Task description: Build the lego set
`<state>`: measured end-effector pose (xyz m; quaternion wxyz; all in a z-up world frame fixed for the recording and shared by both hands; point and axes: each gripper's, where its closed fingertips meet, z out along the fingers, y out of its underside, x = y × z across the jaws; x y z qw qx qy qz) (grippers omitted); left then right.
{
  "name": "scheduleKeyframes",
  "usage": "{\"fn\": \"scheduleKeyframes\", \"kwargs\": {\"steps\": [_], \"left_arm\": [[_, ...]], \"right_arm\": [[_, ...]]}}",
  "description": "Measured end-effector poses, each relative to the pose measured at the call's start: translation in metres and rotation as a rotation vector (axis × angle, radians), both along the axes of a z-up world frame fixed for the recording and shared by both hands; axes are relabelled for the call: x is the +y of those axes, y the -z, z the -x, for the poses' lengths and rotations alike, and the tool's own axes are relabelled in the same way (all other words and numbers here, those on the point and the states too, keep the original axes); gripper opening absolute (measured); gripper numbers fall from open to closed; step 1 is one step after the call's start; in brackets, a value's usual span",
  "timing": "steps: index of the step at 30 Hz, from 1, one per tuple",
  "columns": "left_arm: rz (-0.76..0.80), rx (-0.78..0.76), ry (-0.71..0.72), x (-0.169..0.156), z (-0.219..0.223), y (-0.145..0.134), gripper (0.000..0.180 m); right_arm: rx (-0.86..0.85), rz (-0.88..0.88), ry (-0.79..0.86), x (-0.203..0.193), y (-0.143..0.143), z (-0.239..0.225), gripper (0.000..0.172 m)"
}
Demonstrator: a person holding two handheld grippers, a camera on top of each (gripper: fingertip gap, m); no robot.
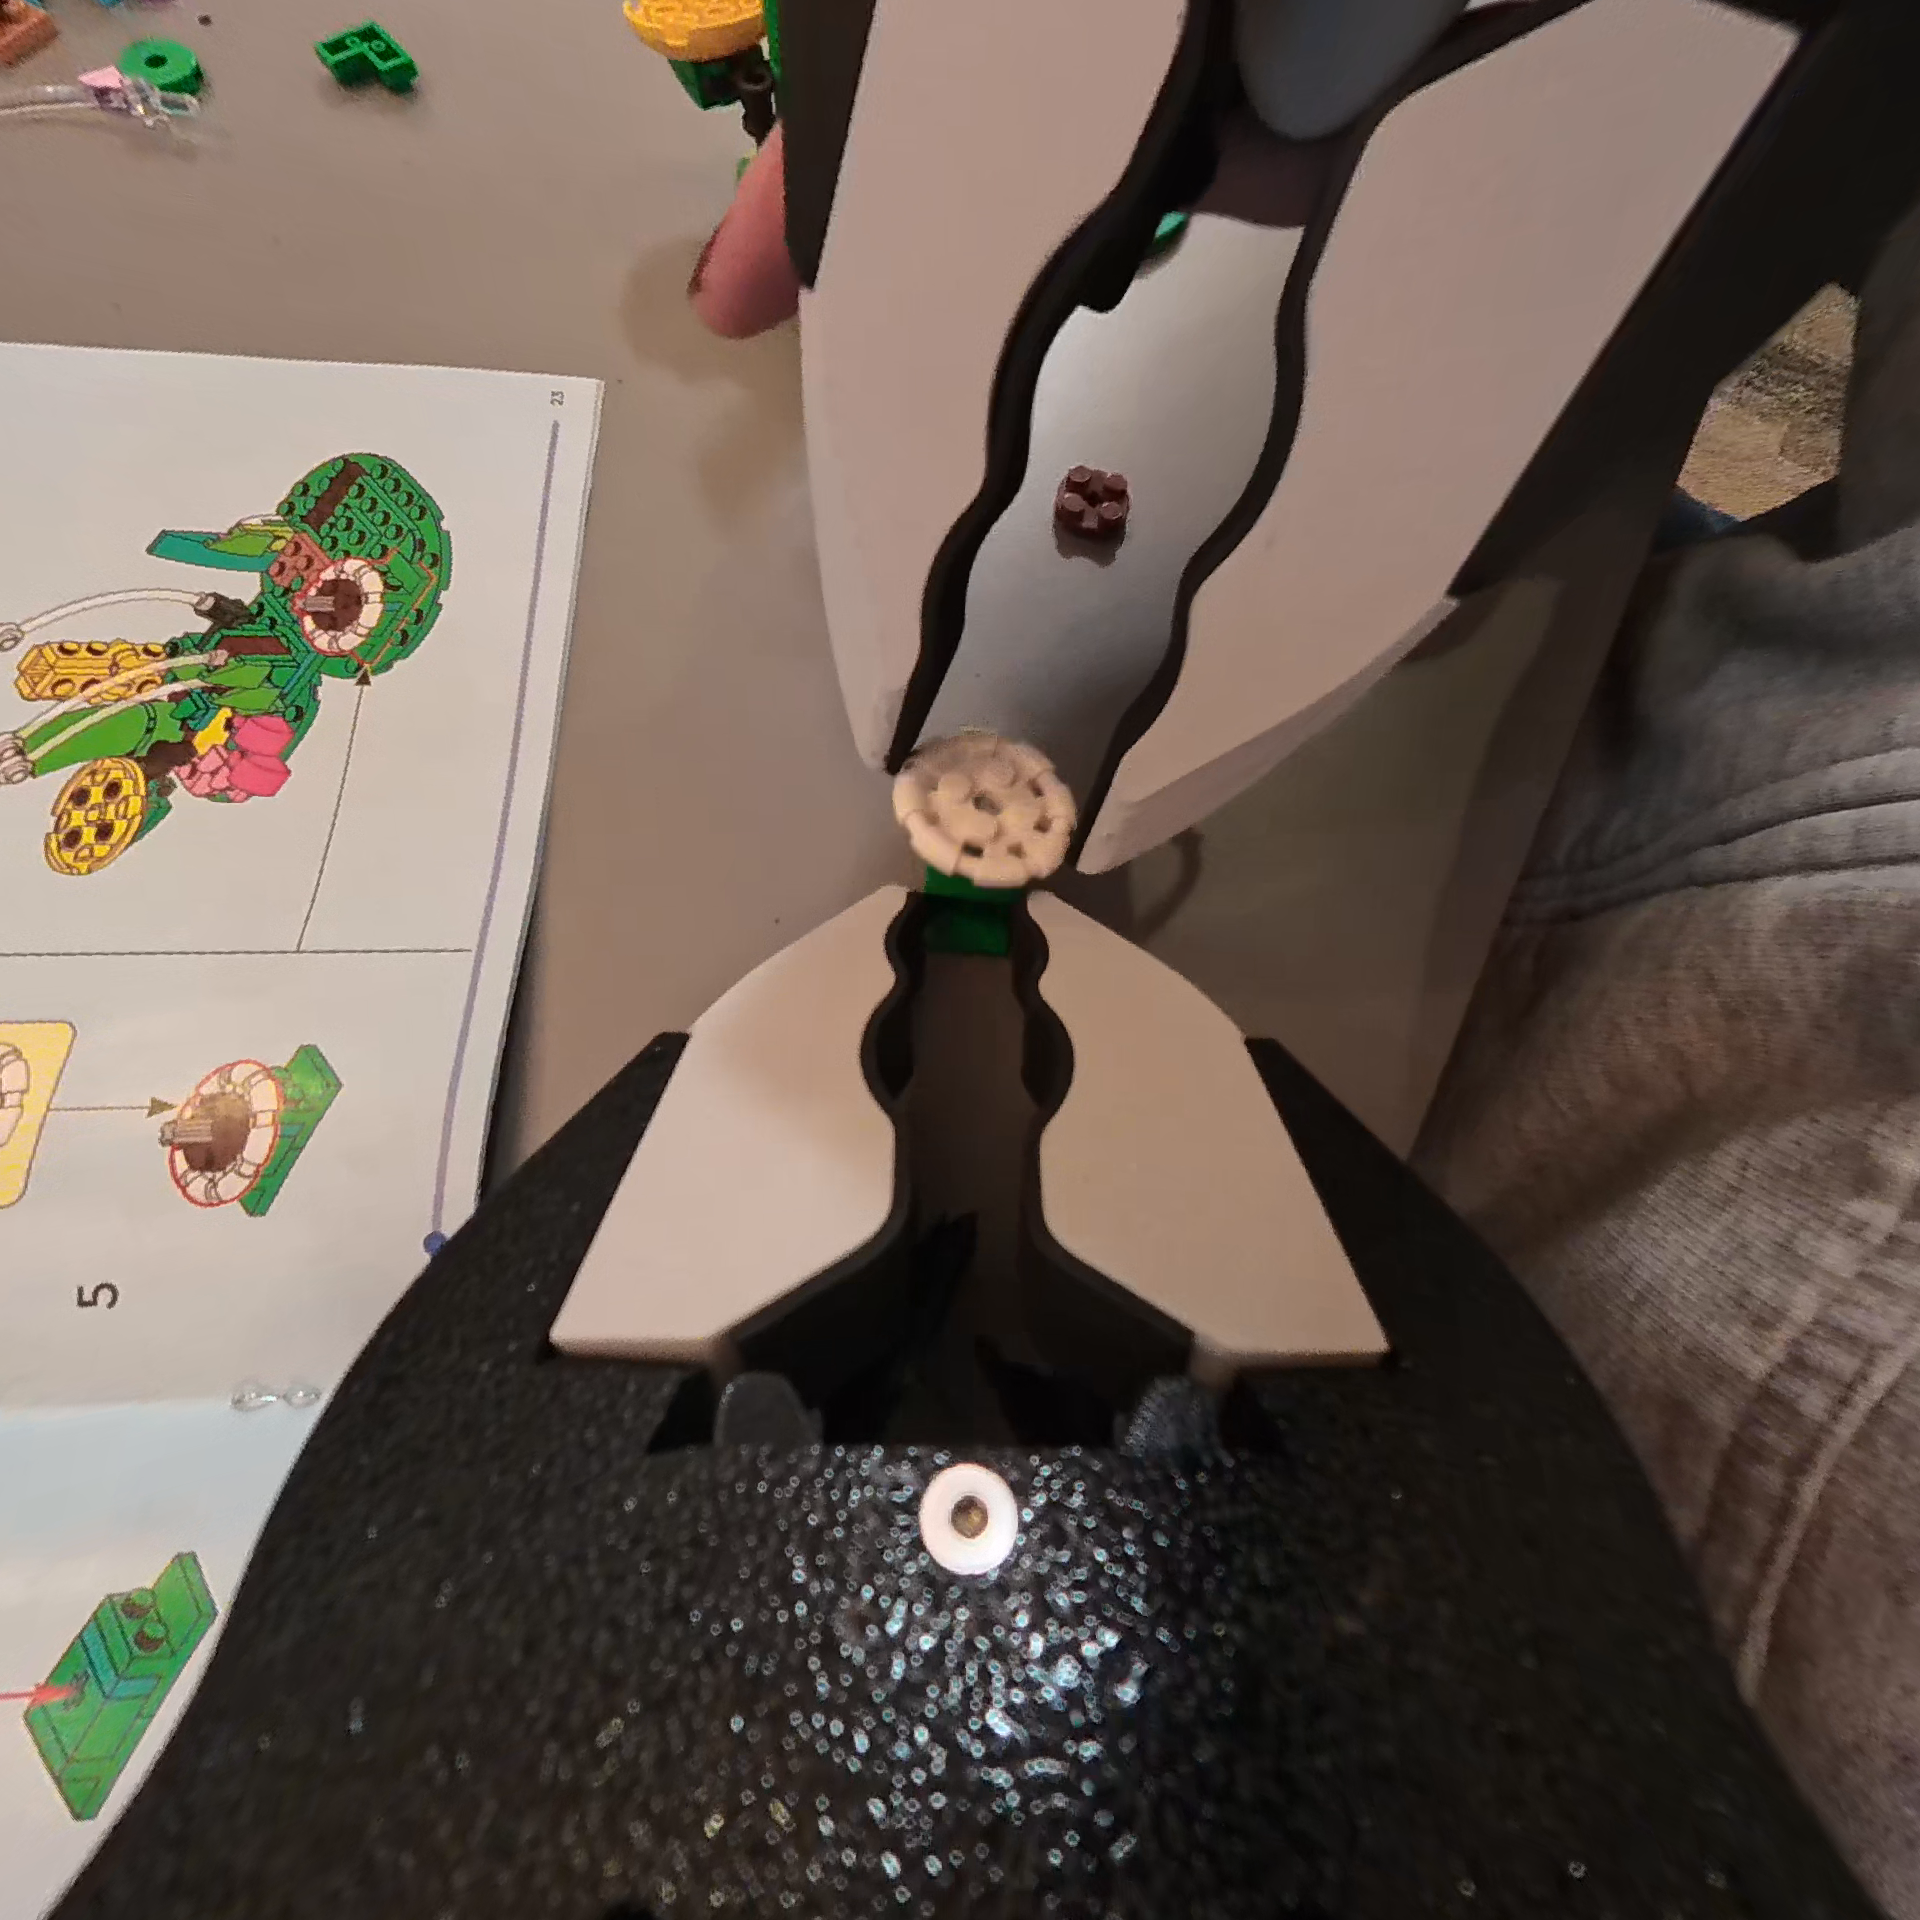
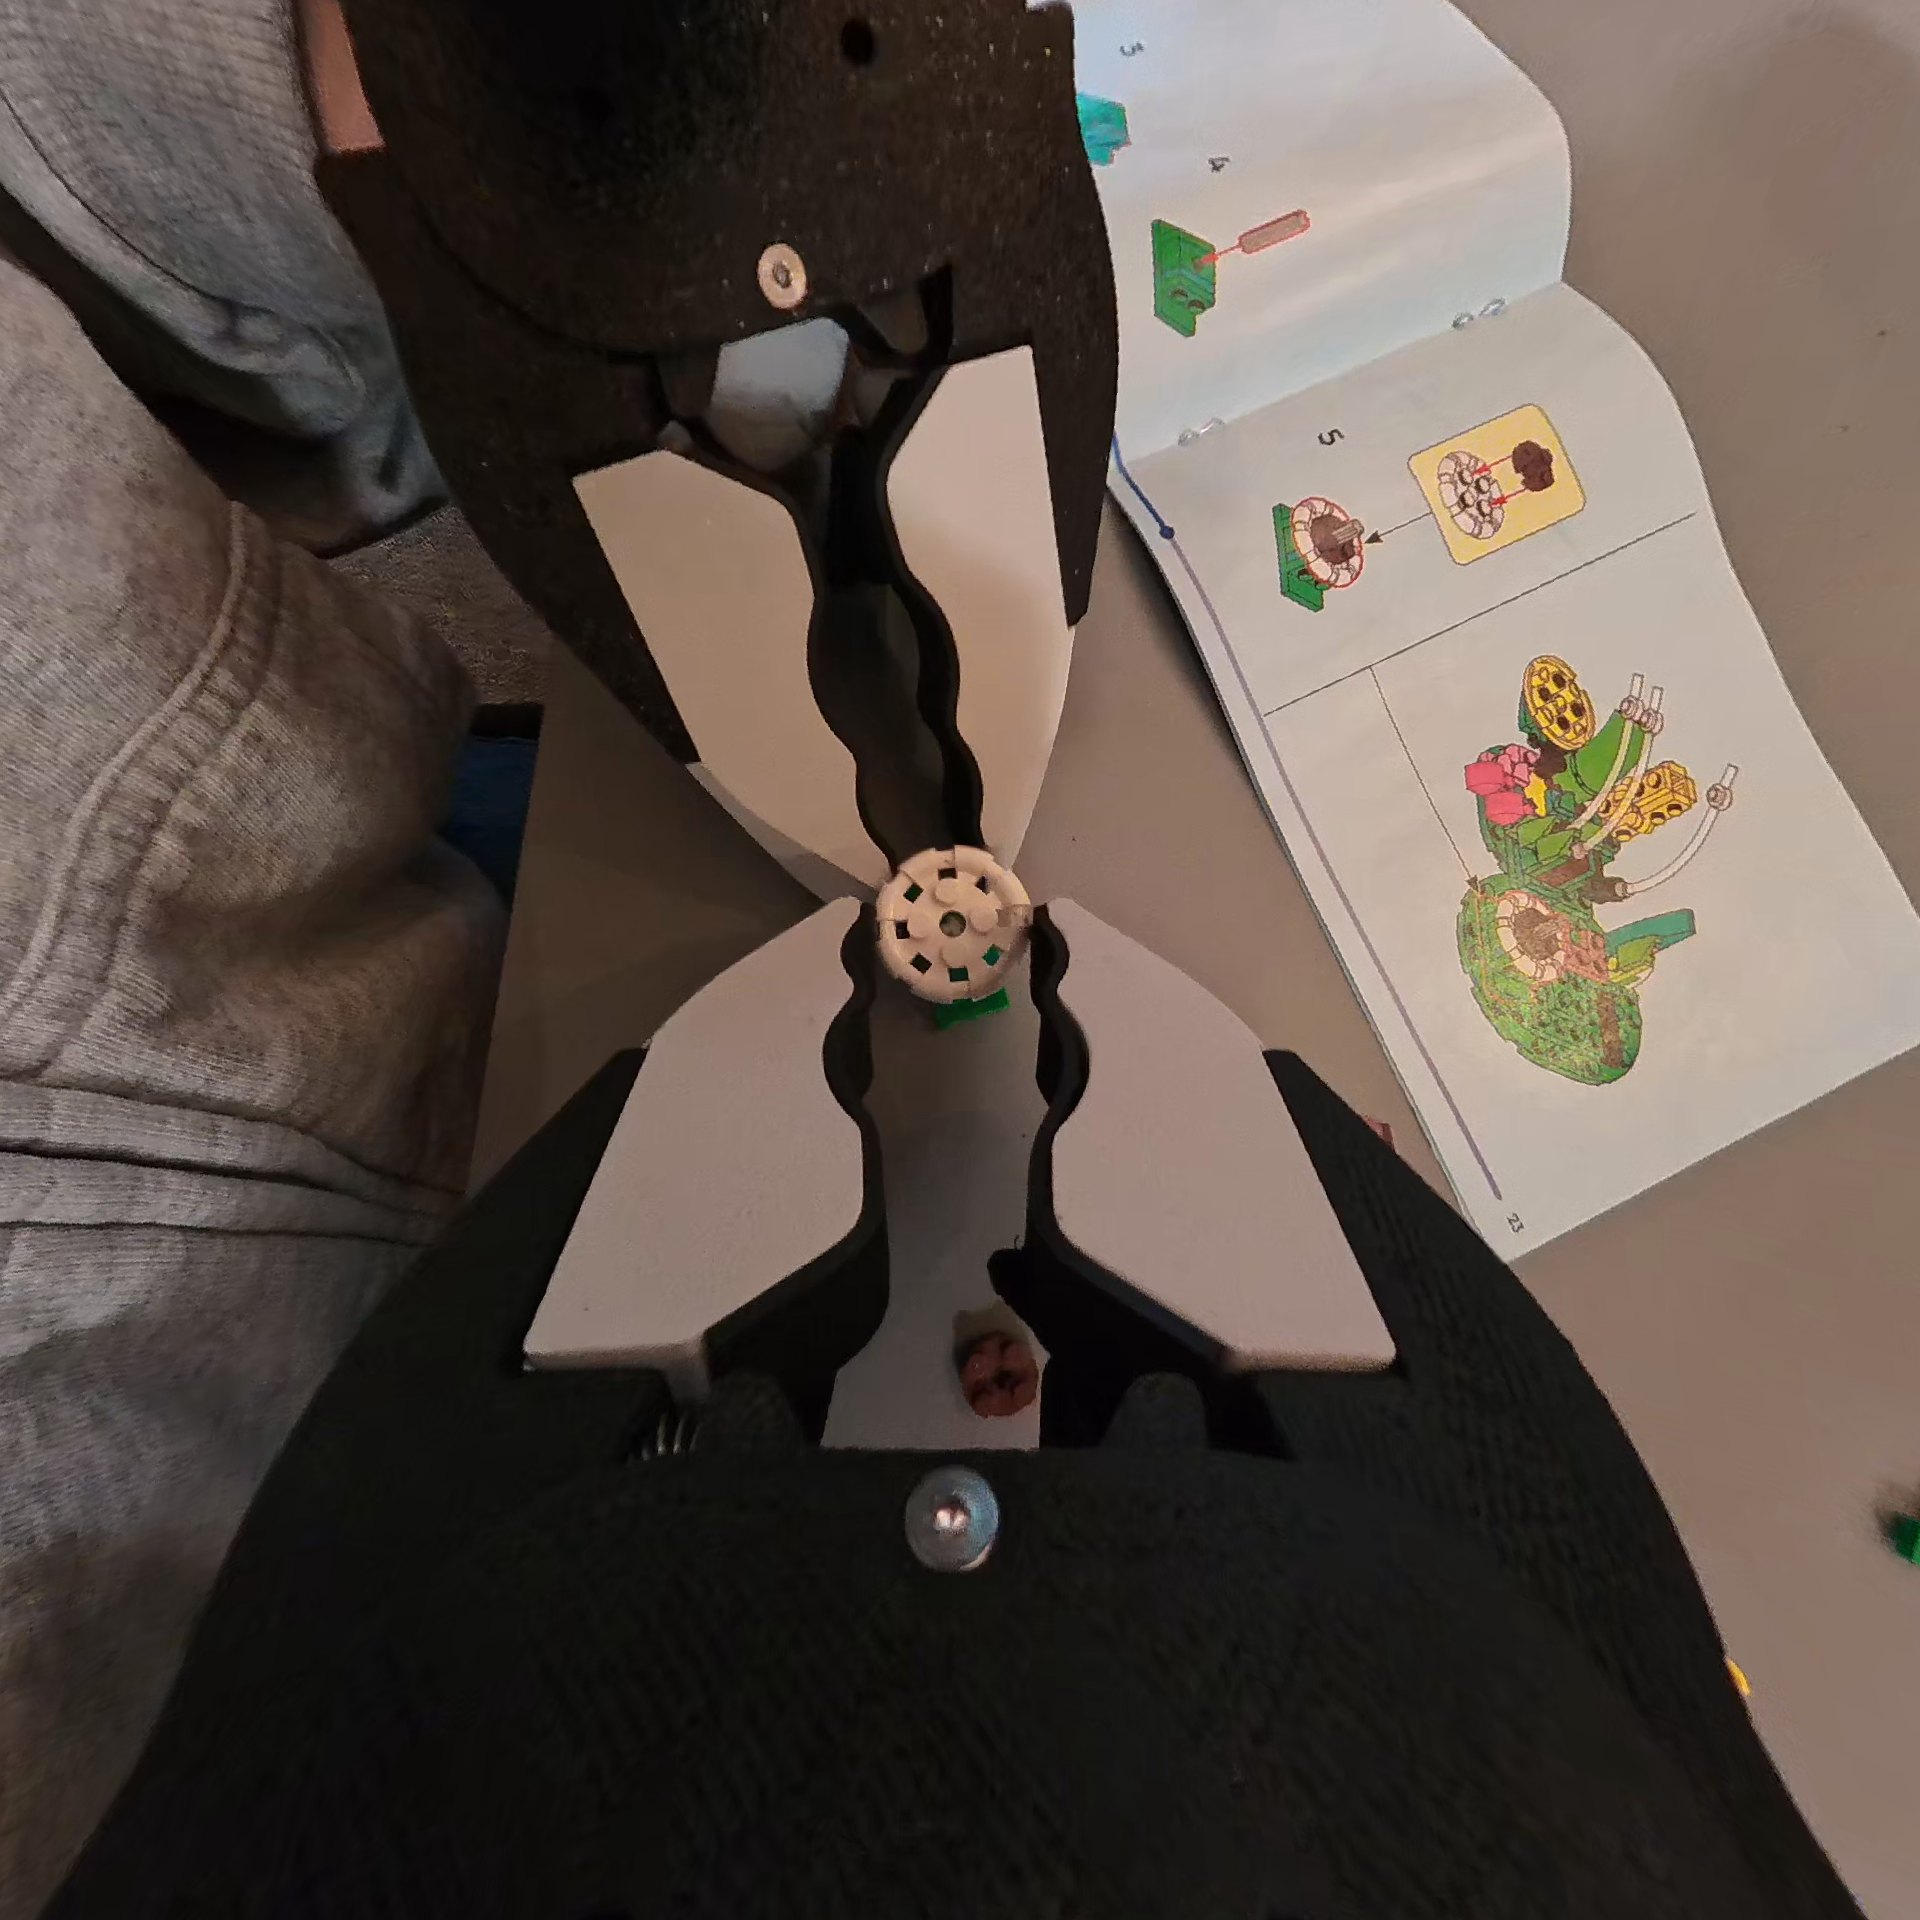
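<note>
White round studded plastic disc (image 2: 953,925) on a small green plastic brick (image 1: 966,914) hangs above the grey bench (image 1: 665,644). Left tool (image 1: 966,902) grips the green brick. Right tool (image 2: 951,935) stands around the disc, its left pad touching the rim, right side unclear. Nearby lie a small dark brown round stud piece (image 1: 1091,502) and, left, an open instruction booklet (image 1: 260,831).
</note>
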<state>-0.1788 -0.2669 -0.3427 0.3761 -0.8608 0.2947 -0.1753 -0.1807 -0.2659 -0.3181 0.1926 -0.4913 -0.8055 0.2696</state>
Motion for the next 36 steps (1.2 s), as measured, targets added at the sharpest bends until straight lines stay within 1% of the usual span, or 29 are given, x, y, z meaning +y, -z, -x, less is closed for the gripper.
{"fn": "scheduleKeyframes", "kwargs": {"steps": [5, 11, 16, 18, 19, 21, 22, 24, 27, 31, 32, 36], "left_arm": [[-0.002, 0.003, 0.005, 0.000, -0.001, 0.000, 0.017], [-0.014, 0.023, 0.010, 0.000, -0.001, 0.001, 0.016], [-0.012, 0.017, 0.014, -0.001, -0.002, 0.000, 0.017], [0.009, -0.016, 0.028, -0.003, -0.004, -0.001, 0.024], [0.019, -0.035, 0.035, -0.005, -0.005, -0.001, 0.029], [0.033, -0.049, 0.042, -0.008, -0.003, -0.002, 0.033], [0.034, -0.044, 0.042, -0.009, -0.001, -0.002, 0.033], [0.036, -0.034, 0.041, -0.010, 0.002, -0.002, 0.033], [0.039, -0.023, 0.042, -0.011, 0.003, -0.002, 0.033], [0.036, -0.012, 0.049, -0.011, 0.001, -0.001, 0.033], [0.035, -0.010, 0.049, -0.011, 0.001, -0.001, 0.032], [0.034, -0.005, 0.051, -0.012, 0.002, -0.001, 0.029]], "right_arm": [[-0.024, 0.022, 0.016, 0.000, 0.002, 0.000, 0.027], [-0.111, 0.007, 0.035, 0.000, 0.010, -0.002, 0.027], [-0.124, 0.025, 0.035, 0.001, 0.013, -0.002, 0.027], [-0.121, 0.027, 0.028, 0.000, 0.015, -0.004, 0.028], [-0.118, 0.031, 0.027, 0.000, 0.015, -0.005, 0.032], [-0.081, 0.050, 0.033, 0.000, 0.011, -0.005, 0.035], [-0.052, 0.064, 0.034, 0.000, 0.007, -0.005, 0.034], [0.018, 0.082, 0.030, 0.000, -0.001, -0.003, 0.023], [0.046, 0.073, 0.022, 0.000, -0.002, -0.003, 0.015], [0.009, 0.059, 0.014, 0.000, 0.010, -0.004, 0.015], [0.017, 0.067, 0.012, -0.001, 0.009, -0.003, 0.013], [0.037, 0.055, 0.010, 0.001, 0.007, -0.003, 0.012]]}}
